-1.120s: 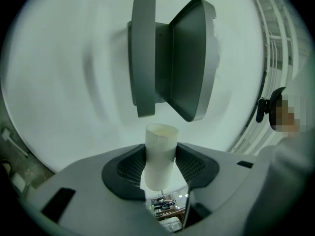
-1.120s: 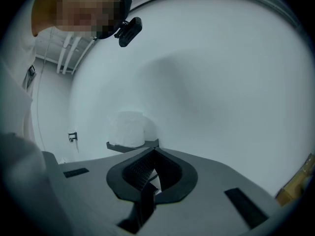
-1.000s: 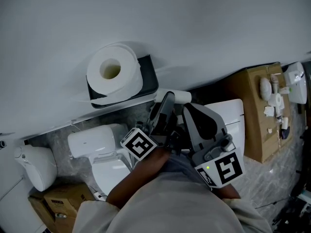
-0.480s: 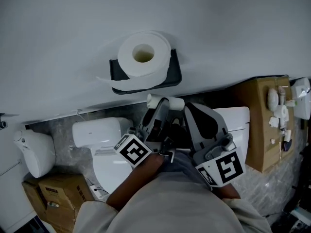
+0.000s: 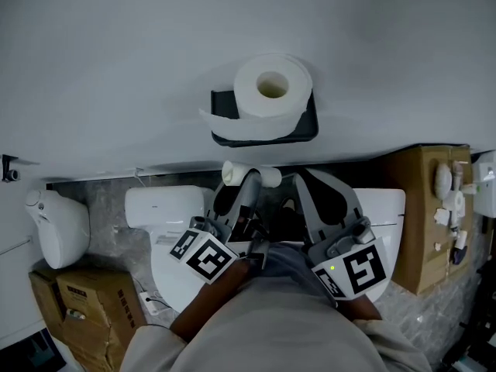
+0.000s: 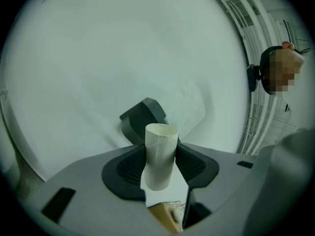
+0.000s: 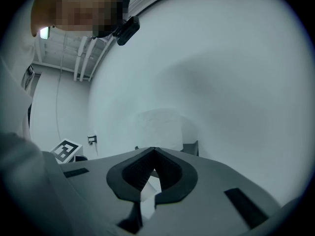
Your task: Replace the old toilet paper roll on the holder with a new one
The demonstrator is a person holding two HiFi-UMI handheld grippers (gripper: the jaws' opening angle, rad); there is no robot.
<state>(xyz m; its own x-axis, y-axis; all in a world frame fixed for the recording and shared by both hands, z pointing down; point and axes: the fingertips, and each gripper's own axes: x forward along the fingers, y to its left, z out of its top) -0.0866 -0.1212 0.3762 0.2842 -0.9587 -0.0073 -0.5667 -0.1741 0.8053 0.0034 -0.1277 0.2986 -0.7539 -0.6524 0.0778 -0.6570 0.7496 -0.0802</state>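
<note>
My left tongs (image 6: 161, 167) are clamped on the empty cardboard tube (image 6: 160, 151). It lies crosswise between the pads, both ends sticking out past them. My right tongs (image 7: 153, 152) are pinched together on nothing. The full roll (image 5: 272, 90) sits on the dark holder (image 5: 263, 136) on the white wall (image 5: 116, 68), with a loose flap of paper at its left edge. The tube is just under the holder's lower edge, not touching it. Plain wall runs wide on both sides of the holder. Lower down it is tighter: a white toilet (image 5: 167, 211) at left, a cardboard box (image 5: 422, 208) at right.
</note>
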